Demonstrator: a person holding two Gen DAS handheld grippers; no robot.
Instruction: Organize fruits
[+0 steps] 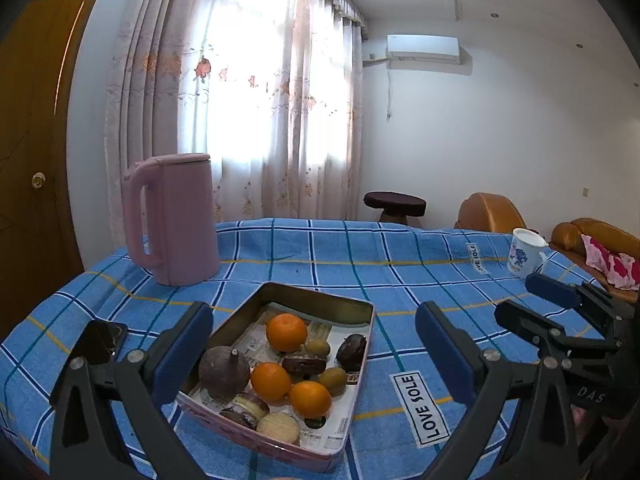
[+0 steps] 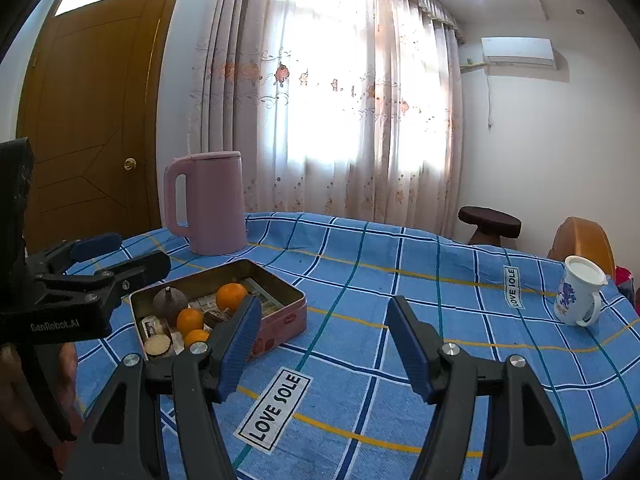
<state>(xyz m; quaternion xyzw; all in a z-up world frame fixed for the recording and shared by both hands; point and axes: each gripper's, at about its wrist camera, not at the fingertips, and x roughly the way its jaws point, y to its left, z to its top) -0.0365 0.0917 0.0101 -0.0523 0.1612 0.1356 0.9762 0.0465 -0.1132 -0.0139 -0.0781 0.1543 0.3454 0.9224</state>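
An open pink tin lies on the blue checked cloth. It holds three oranges, a dark purple round fruit, two small green fruits, brown snacks and round biscuits. My left gripper is open just in front of the tin, its fingers apart on either side and nothing between the pads. My right gripper is open over bare cloth to the right of the tin, also holding nothing. Each gripper shows in the other's view: the right gripper and the left gripper.
A pink kettle stands behind the tin at the back left. A black phone lies left of the tin. A white mug sits near the table's right edge. A stool and a sofa are beyond the table.
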